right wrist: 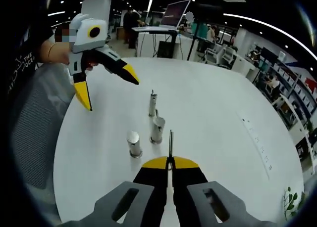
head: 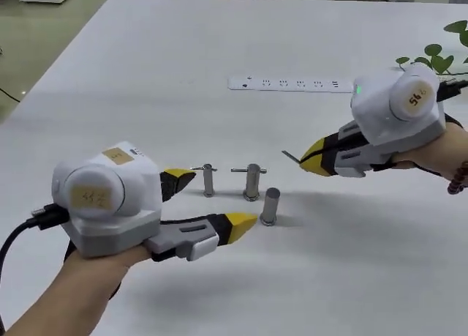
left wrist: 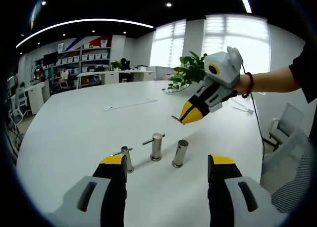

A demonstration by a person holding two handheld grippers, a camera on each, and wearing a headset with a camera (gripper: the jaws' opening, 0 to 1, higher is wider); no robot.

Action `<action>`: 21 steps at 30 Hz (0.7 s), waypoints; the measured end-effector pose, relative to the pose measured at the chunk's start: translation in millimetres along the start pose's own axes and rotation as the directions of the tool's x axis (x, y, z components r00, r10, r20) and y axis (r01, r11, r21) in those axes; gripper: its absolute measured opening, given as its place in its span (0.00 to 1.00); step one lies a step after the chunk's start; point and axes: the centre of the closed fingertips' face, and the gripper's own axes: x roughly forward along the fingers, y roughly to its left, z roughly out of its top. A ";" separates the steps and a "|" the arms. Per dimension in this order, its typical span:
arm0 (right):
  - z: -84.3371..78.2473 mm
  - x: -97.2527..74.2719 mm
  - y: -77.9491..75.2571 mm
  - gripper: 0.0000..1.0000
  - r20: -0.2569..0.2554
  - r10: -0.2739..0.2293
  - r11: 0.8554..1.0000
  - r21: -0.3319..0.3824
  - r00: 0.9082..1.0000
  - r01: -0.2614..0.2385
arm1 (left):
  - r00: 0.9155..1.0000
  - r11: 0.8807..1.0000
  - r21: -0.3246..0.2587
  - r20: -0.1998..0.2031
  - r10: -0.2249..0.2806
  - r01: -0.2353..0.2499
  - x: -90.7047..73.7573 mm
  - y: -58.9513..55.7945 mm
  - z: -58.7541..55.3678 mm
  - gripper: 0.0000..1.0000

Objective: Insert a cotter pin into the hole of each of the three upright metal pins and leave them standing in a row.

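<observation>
Three upright metal pins stand close together on the white table [head: 219, 58]. The left pin [head: 208, 180] and the middle pin [head: 251, 181] each carry a cotter pin through the top. The right pin [head: 270, 206] stands a little nearer with a bare top. My left gripper [head: 212, 200] is open just left of the pins, nothing between its jaws. My right gripper [head: 311, 160] hovers to the right of the pins, shut on a thin cotter pin [right wrist: 171, 144] that sticks out from its tips. The three pins show in the left gripper view [left wrist: 156, 147] and in the right gripper view [right wrist: 157, 129].
A white power strip [head: 291, 83] lies across the far middle of the table. A green plant [head: 433, 56] stands at the far right edge. Desks, chairs and shelves fill the room behind.
</observation>
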 end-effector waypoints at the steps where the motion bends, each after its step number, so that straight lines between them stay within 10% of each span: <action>1: 1.1 -0.3 2.4 0.00 0.002 0.001 1.000 -0.009 1.000 -0.001 | 1.000 1.000 -0.010 -0.004 -0.005 0.005 0.4 -0.7 0.0 0.62; 21: 17.1 -4.2 38.8 0.00 0.028 0.033 0.986 -0.162 0.999 -0.028 | 0.996 0.989 -0.132 -0.047 -0.076 0.069 17.1 -16.6 7.3 0.44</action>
